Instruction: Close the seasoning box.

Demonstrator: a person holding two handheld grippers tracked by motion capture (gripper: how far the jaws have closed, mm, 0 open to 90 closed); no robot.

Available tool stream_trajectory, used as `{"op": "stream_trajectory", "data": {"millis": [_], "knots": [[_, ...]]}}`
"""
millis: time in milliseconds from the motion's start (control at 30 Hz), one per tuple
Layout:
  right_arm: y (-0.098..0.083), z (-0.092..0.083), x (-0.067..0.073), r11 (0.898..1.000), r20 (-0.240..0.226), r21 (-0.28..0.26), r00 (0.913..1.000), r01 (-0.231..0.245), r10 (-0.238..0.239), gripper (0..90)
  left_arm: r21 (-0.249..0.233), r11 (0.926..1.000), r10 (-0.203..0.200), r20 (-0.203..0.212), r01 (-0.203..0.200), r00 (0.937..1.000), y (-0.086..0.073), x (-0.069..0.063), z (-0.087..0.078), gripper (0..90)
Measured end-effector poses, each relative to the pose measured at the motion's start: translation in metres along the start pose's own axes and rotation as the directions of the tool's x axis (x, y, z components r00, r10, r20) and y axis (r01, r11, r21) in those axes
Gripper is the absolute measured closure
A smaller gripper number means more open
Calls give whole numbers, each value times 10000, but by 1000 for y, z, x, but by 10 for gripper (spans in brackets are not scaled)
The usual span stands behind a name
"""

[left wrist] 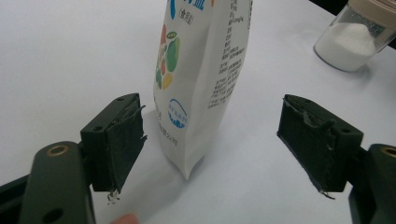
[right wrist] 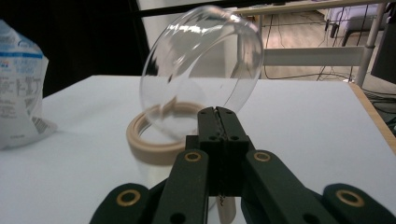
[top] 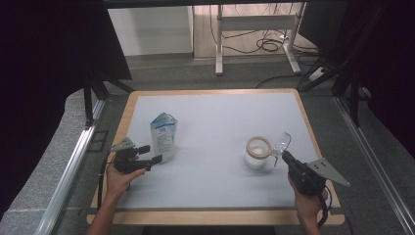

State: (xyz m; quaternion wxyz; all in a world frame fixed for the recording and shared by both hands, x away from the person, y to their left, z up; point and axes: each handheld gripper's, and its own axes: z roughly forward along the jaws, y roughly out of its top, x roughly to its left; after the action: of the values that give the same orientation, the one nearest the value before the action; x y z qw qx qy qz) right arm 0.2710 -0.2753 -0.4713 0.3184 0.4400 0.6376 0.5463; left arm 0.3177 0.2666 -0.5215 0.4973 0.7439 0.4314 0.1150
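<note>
Two hands come up from six o'clock: my left gripper [top: 155, 152] lies level at eight o'clock, its jaws spread wide on either side of the upright salt bag [left wrist: 201, 79] without touching it. My right gripper [top: 284, 155], at four o'clock, is clamped tight on the clear lid [right wrist: 201, 70], tilted just above the open jar [top: 258, 152]. Its own view shows the pinched rim; the left gripper view shows white powder in the jar.

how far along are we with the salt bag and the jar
Done: the clear lid is off the jar, pinched in the shut right gripper beside the rim. In hand: the left gripper stands open around the upright bag, not yet squeezing. Left: grip the bag, likely pour into the jar, refit the lid.
</note>
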Motion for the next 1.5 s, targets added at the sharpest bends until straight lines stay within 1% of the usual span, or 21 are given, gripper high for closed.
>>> {"op": "stream_trajectory", "data": {"millis": [67, 133, 333, 433, 533, 667, 933, 1100, 1267, 1500], "knots": [[3, 5, -4, 10000, 106, 0, 9999, -33, 33, 899, 34, 10000, 34, -61, -34, 10000, -1, 0, 0, 222], [4, 10, -6, 10000, 59, 7, 9999, -85, 85, 899, 48, 10000, 57, -129, -57, 9999, -1, -1, 0, 221], [6, 19, -7, 10000, 67, 21, 10000, 6, -6, 899, -19, 10000, -29, -130, 29, 9999, -4, -3, -3, 222], [5, 20, -8, 10000, 103, 38, 9999, 81, -81, 899, -27, 10000, -69, -158, 69, 9999, -6, -2, -4, 223], [4, 19, -11, 10000, 159, 57, 9999, -23, 23, 899, -12, 10000, -56, -162, 55, 9999, -8, -2, -5, 223], [6, 16, -12, 10000, 262, -2, 9997, -2, 2, 898, 67, 10000, -32, -160, 33, 9999, -10, -1, -4, 223], [10, 16, -9, 9999, 242, -35, 9996, 127, -126, 899, 95, 10000, 29, -119, -28, 9999, -10, -4, -4, 225], [10, 18, -5, 9996, 195, -12, 9994, 291, -291, 898, 189, 9997, 151, -199, -147, 9997, -11, -6, -3, 227], [10, 21, 0, 9993, 81, 51, 9993, 364, -365, 899, 258, 9995, 171, -174, -166, 9997, -12, -6, -2, 227], [10, 30, 7, 9986, -209, 275, 9988, 453, -447, 898, 298, 9995, 50, -139, -46, 9999, -15, -5, -1, 228]]}}
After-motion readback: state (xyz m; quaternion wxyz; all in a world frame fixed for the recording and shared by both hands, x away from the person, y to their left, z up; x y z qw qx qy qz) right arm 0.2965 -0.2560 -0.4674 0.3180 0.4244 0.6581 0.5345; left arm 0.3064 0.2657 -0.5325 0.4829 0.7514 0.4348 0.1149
